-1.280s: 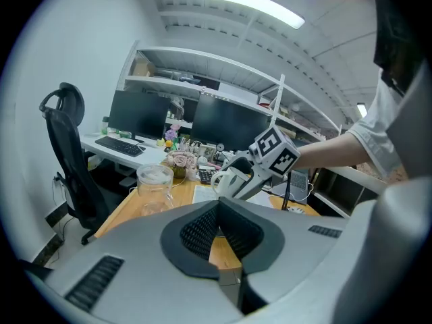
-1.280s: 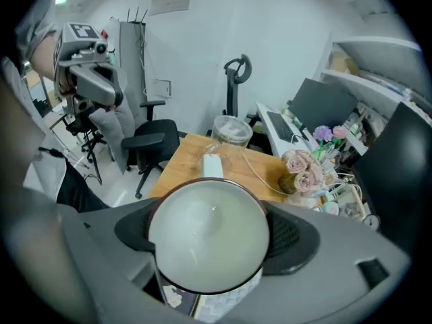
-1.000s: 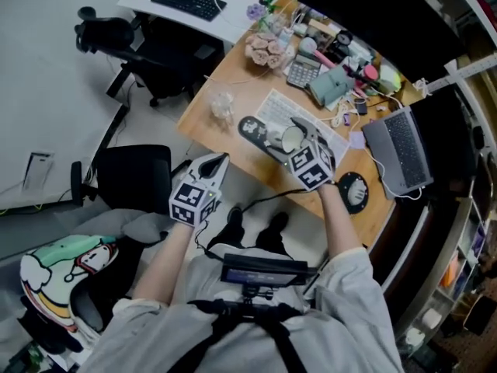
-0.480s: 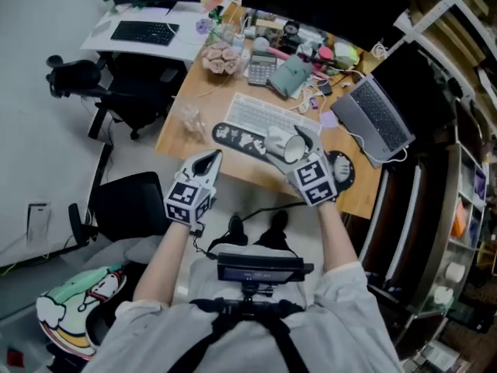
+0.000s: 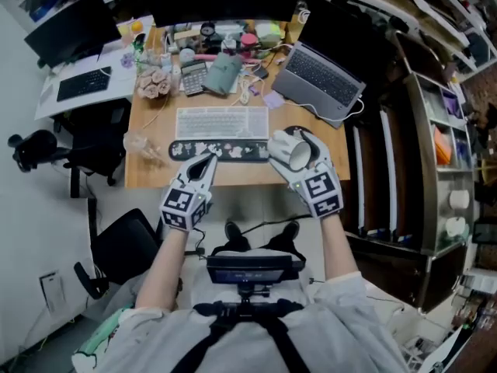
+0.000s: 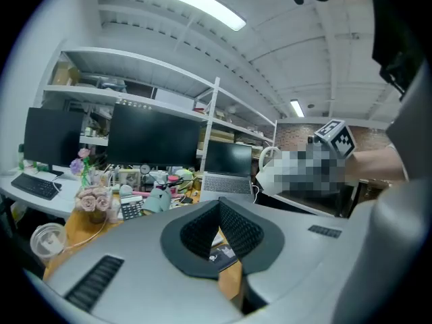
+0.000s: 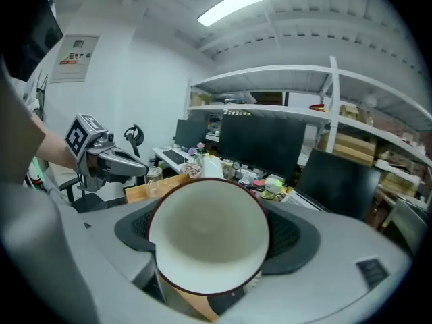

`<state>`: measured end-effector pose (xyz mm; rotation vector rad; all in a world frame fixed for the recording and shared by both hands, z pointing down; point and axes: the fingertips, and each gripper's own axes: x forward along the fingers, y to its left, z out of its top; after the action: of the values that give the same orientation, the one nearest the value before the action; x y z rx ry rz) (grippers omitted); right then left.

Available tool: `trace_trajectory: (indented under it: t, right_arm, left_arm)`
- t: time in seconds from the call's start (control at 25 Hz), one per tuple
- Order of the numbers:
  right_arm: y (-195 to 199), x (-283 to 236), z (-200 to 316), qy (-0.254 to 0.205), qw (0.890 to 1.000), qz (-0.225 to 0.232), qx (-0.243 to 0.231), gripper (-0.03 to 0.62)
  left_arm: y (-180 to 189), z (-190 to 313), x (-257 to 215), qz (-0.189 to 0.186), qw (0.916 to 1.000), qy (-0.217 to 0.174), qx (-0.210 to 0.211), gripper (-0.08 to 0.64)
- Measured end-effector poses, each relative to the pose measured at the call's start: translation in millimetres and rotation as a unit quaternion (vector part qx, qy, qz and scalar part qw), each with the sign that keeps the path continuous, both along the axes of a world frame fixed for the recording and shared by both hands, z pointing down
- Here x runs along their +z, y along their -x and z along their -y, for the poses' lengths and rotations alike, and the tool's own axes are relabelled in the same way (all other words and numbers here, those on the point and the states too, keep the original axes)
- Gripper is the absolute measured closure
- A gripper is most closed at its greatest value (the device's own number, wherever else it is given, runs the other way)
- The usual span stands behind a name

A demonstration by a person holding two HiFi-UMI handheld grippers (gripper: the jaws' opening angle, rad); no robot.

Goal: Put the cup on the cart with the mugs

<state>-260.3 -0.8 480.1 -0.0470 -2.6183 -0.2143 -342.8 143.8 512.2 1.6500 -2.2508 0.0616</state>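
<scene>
- The cup lies on its side, clamped between the right gripper's jaws, above the desk's front edge near its right corner.
- Only the right gripper view shows its white inside.
- The left gripper's jaws meet on nothing.

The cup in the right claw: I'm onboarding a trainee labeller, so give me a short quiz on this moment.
1. True or false: the left claw holds an object.
2. How is the cup in the right claw held? A) upright, mouth up B) tipped, mouth toward the right gripper view's camera C) upside down
3. Fill in: on the desk, right of the white keyboard, lies an open ____.
Key: 1 false, its jaws are together on nothing; 2 B; 3 laptop.
</scene>
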Motion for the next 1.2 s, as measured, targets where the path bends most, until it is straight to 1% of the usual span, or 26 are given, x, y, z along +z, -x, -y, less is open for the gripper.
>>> trace_trajectory:
  t: [0.16,0.28,0.48,0.64,0.84,1.04,1.12,1.2]
  right_arm:
    - [-44.8,-13.9,43.0,0.003,0.998,0.019,0.057,0.166]
    - [-84.4,-17.6,76.2,0.010,0.995,0.022,0.101,0.166]
    - [-159.0,-24.8,133.9,0.009,0.988,0.031,0.149,0.166]
    - [-216.7,-37.6,175.0,0.007,0.983,0.043,0.178,0.166]
    - [-298.0,-57.6,228.3,0.010,0.972,0.060,0.229,0.166]
    - [-378.7,-81.9,272.4,0.005,0.961,0.077,0.267,0.166]
    - [-408.6,-92.8,288.8,-0.002,0.955,0.082,0.285,0.166]
    - [-434.9,-102.6,303.4,-0.005,0.948,0.086,0.306,0.166]
  left_arm:
    - [-23.8,43.5,-14.1,0.014,0.9988,-0.006,0.047,0.554]
    - [-49.4,84.0,-19.3,0.022,0.9964,-0.006,0.082,0.554]
    - [-117.9,163.4,-25.4,0.029,0.9895,-0.005,0.142,0.554]
    - [-177.5,223.6,-36.8,0.036,0.9818,-0.010,0.186,0.554]
    - [-257.8,301.7,-53.2,0.047,0.9681,-0.024,0.245,0.554]
    - [-339.0,370.7,-67.8,0.056,0.9540,-0.037,0.292,0.554]
    - [-369.2,397.1,-74.7,0.060,0.9464,-0.042,0.315,0.554]
    - [-397.4,419.3,-81.6,0.065,0.9367,-0.042,0.342,0.554]
